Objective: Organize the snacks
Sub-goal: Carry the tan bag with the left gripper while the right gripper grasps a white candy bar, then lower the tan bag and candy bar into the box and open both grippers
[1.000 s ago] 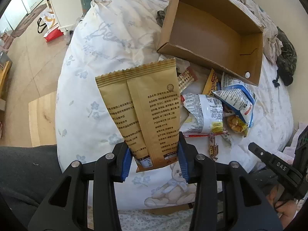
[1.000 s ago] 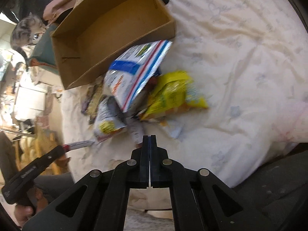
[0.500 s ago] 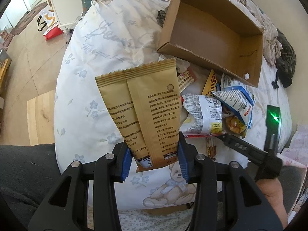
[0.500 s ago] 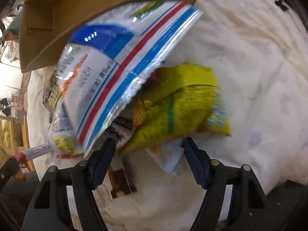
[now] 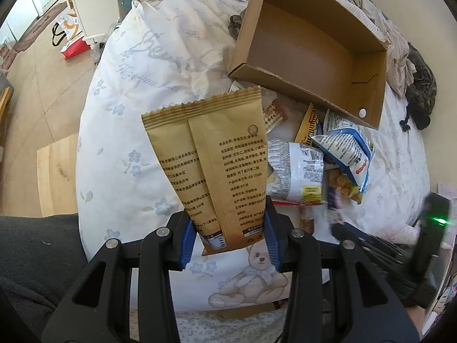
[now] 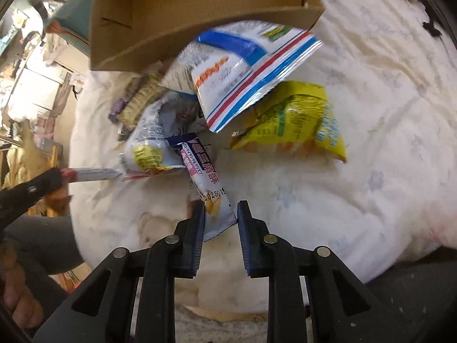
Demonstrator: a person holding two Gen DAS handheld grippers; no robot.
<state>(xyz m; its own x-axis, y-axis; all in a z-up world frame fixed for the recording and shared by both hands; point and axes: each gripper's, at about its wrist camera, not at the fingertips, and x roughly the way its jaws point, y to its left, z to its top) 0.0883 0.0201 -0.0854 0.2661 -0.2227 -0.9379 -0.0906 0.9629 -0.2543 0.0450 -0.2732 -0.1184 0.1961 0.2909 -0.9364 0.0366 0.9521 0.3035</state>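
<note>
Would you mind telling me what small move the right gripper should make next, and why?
Probably finish closing. The right gripper has just been closing around the small purple-and-white packet, whose lower end sits between the jaws, with a gap still visible on one side. The cardboard box looks empty.

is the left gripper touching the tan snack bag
Touching. The left wrist view shows the left gripper with both blue pads pressed against the bottom edges of the tan snack bag, which stands up out of it, lifted off the bedding.
</note>
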